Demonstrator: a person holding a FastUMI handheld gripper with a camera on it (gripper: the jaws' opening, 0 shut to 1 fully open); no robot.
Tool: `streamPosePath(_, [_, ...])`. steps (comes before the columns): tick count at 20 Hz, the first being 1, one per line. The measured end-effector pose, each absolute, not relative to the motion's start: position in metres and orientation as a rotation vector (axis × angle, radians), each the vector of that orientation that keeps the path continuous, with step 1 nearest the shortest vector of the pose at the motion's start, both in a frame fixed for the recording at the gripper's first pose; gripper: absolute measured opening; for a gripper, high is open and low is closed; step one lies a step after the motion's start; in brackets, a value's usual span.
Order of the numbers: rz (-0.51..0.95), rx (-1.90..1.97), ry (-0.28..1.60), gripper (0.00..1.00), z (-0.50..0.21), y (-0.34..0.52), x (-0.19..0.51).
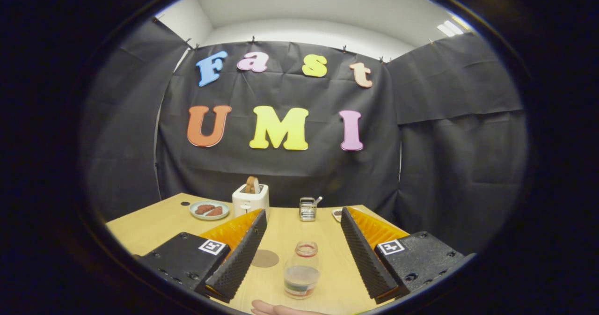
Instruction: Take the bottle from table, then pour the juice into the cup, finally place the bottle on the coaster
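Gripper view
Gripper: the gripper [299, 254] is held level above the near part of the table, pointing toward the booth's back wall.
Jaws: spread wide, with nothing pressed between them; the left finger [238, 254] and the right finger [367, 254] are each well apart from the bottle.
Bottle: a small clear bottle [302, 270] stands upright on the table, in the gap between the two fingers and a little nearer the right one. It has no cap on its mouth, a red ring at the neck and a banded label low on its body.
Juice: a pale liquid fills the bottle to roughly halfway.
Coaster: a round brown coaster [265, 258] lies flat on the table just left of the bottle, close beside the left finger's inner face, with nothing on it.
Cup: a small shiny metal cup [307, 208] with something sticking out of its top stands beyond the fingers, toward the far edge.
Toaster: a white toaster [250, 199] with a slice of bread poking up sits left of the cup.
Plate: a pale green plate [209, 210] holding reddish-brown pieces of food sits left of the toaster.
Dish: the edge of a small dish [337, 213] peeks out behind the right finger.
Table: light wood table [154, 226].
Hand: part of a person's hand [273, 309] shows just in front of the bottle, at the near table edge.
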State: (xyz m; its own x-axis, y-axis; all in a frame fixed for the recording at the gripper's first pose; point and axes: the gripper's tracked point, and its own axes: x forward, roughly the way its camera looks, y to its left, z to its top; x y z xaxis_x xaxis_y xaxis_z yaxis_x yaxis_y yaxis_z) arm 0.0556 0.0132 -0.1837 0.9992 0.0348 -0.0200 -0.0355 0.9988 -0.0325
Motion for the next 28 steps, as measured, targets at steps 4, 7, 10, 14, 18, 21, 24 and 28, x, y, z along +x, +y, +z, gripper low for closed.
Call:
streamPosePath(4, [0.014, -0.048, 0.023, 1.00, -0.210, 0.007, 0.061])
streamPosePath(7, [0.008, -0.030, 0.033, 1.00, -0.231, 0.005, 0.064])
streamPosePath(10, [0.023, -0.025, 0.053, 1.00, -0.257, 0.006, 0.069])
streamPosePath(14, [0.040, -0.026, 0.048, 1.00, -0.287, 0.009, 0.072])
streamPosePath(18, [0.005, -0.007, 0.110, 1.00, -0.322, -0.001, 0.081])
streamPosePath(21, [0.009, 0.009, 0.135, 1.00, -0.338, 0.001, 0.084])
streamPosePath(24, [0.012, -0.009, 0.155, 1.00, -0.352, 0.002, 0.087])
streamPosePath(28, [0.001, -0.023, 0.138, 0.93, -0.347, 0.001, 0.090])
